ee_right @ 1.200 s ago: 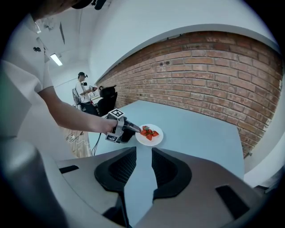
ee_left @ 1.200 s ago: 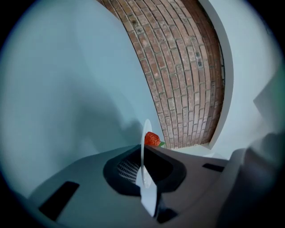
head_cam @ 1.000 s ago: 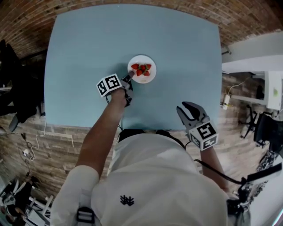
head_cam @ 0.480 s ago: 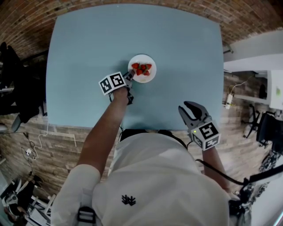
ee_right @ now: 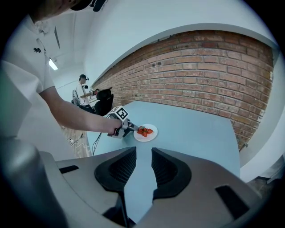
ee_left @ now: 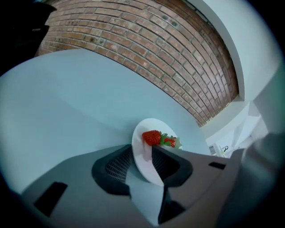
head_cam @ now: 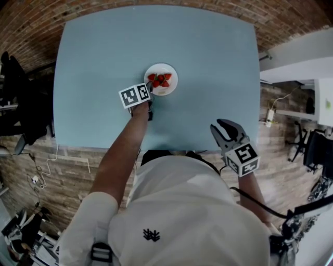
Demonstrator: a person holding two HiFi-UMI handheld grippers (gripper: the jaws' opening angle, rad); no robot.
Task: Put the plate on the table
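A small white plate (head_cam: 169,87) with strawberries (head_cam: 159,79) lies flat on the light-blue table (head_cam: 208,57), left of its middle. My left gripper (head_cam: 150,90) is at the plate's near-left rim. In the left gripper view the plate's rim (ee_left: 144,156) sits between the two jaws, which are opening and stand wider than the rim is thick. The strawberries (ee_left: 152,137) show just past the jaws. My right gripper (head_cam: 222,124) hovers over the table's near edge at the right, jaws slightly apart and empty. The right gripper view shows the plate (ee_right: 150,135) and the left gripper (ee_right: 131,127) far ahead.
A brick wall (head_cam: 156,4) borders the table's far side. A white counter (head_cam: 296,57) stands to the right and dark chairs (head_cam: 15,93) to the left. Cables lie on the wooden floor (head_cam: 47,166). Another person stands far off (ee_right: 82,91).
The plate has shifted a little to the left on the table, with the left gripper at its rim. The right gripper has hardly moved.
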